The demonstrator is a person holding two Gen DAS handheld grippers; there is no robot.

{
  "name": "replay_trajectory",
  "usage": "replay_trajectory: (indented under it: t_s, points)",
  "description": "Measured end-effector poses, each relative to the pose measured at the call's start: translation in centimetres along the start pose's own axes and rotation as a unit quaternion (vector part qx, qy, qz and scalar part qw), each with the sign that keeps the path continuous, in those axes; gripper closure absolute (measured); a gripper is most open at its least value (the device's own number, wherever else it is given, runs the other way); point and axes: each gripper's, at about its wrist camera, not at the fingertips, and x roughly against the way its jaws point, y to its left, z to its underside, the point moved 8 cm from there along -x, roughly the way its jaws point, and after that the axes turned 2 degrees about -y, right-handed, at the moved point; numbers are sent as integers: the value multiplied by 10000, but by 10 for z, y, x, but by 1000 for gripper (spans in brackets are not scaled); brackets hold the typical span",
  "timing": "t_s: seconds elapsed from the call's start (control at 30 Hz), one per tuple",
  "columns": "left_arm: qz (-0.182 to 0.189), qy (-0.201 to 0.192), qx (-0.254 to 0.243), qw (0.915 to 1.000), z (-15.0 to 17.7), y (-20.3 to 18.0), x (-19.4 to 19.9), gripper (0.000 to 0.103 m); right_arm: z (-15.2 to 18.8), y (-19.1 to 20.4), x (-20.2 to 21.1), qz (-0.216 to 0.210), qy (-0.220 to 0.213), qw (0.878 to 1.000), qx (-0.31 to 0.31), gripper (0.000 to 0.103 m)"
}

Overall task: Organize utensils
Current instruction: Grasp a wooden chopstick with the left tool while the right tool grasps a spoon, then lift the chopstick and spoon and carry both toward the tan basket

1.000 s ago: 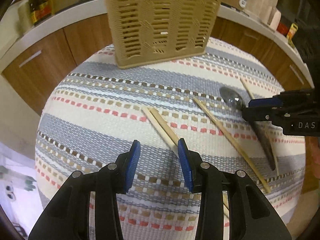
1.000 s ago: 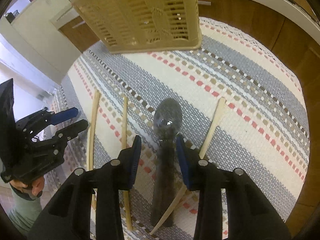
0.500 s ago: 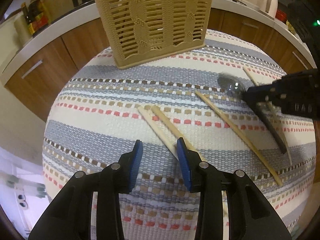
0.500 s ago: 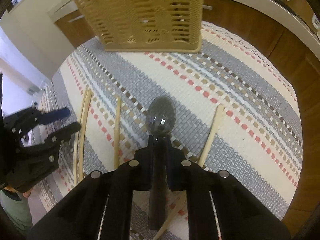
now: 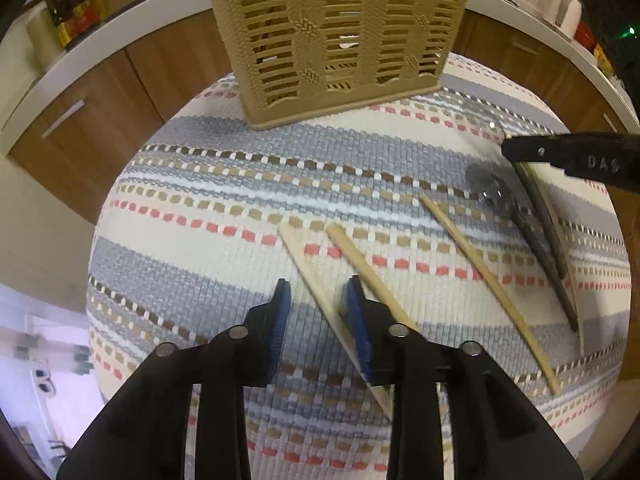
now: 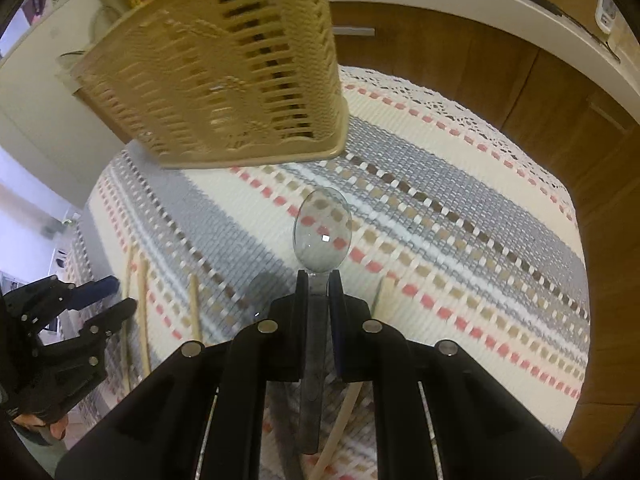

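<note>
Utensils are mostly unsorted — four chopsticks (image 5: pixel 484 280) lie on the striped tabletop (image 5: pixel 200 208). Right gripper (image 6: pixel 319 280) fingers clamp the spoon (image 6: pixel 322 232), lifted toward the basket (image 6: pixel 224 76). Left gripper (image 5: pixel 318 308) fingers have just been closing around one chopstick (image 5: pixel 316 280) — not yet pinched.

Around me is a kitchen under warm indoor light. Brown wooden cabinet doors with slim metal handles (image 5: pixel 63 118) run along the far side beneath a long white counter edge (image 5: pixel 120 24). Bottles and jars (image 5: pixel 68 8) stand on that counter at left. A pale floor (image 5: pixel 44 328) shows at lower left.
</note>
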Motion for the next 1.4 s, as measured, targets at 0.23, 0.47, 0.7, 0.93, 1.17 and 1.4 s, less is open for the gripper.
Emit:
replay_trajectory:
  t_s: [0.23, 0.47, 0.7, 0.93, 1.17, 1.4]
  points:
    - [362, -277, 268, 9986, -16, 16, -3, 99, 4, -2, -12, 41, 169, 9998, -8, 94]
    - [816, -170, 472, 9954, -21, 29, -6, 98, 1, 7, -19, 276, 537, 9978, 264, 86]
    - [606, 312, -159, 9975, -26, 19, -12, 93, -4, 20, -26, 458, 913, 9931, 572, 79]
    - [205, 727, -515, 9958, -35, 7, -19, 96, -5, 23, -29, 560, 850, 9924, 696, 93]
    - [143, 119, -117, 9998, -44, 5, -5, 99, -9, 24, -8, -15, 215, 9987, 469, 93]
    - [570, -1336, 515, 9881, -64, 20, 72, 99, -12, 32, 47, -475, -771, 9945, 519, 93]
